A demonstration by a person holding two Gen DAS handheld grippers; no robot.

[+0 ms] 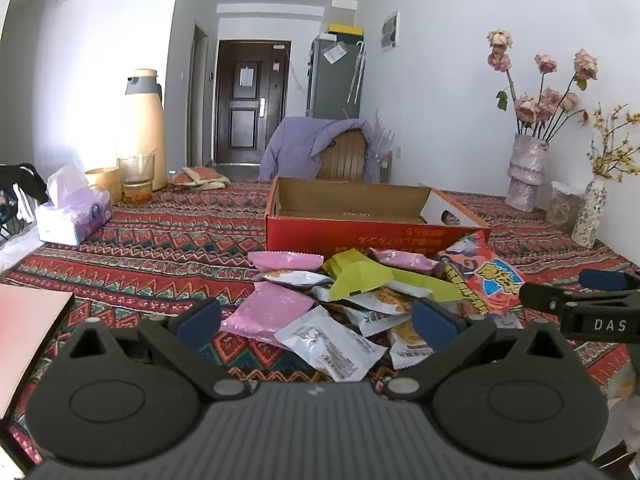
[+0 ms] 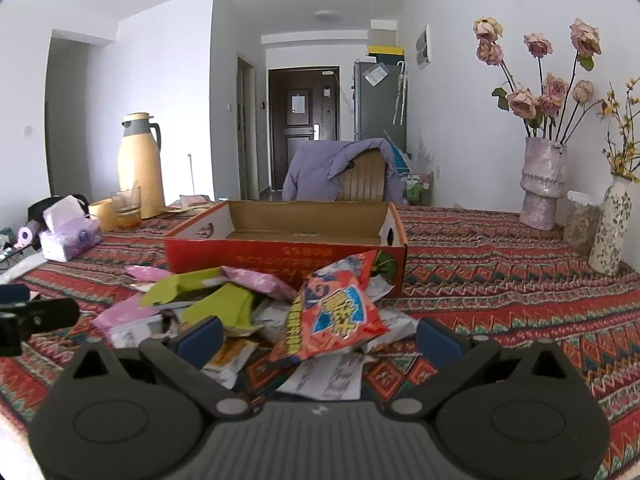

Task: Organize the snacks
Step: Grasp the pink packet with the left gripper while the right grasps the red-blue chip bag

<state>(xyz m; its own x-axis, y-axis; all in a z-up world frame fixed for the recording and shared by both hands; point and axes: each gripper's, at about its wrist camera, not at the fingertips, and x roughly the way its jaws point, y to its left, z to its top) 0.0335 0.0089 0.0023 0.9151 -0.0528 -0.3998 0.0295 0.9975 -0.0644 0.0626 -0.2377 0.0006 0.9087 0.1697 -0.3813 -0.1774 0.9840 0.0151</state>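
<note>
White letters "DAS" stand on the black arm of the right gripper, seen from the left wrist. The red box carries upside-down yellow print ending "55", and the orange snack bag bold characters, neither legible.

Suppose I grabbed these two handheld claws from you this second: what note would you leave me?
Left gripper: open, empty, low over the near side of the snack pile.
Right gripper: open, empty, aimed at the big red chip bag on top of the pile.
Red cardboard box: open, just behind the pile; what shows of its inside looks empty.
Done: nothing boxed yet.
Left: probably move every packet, pink, green, white and red, into the box.
</note>
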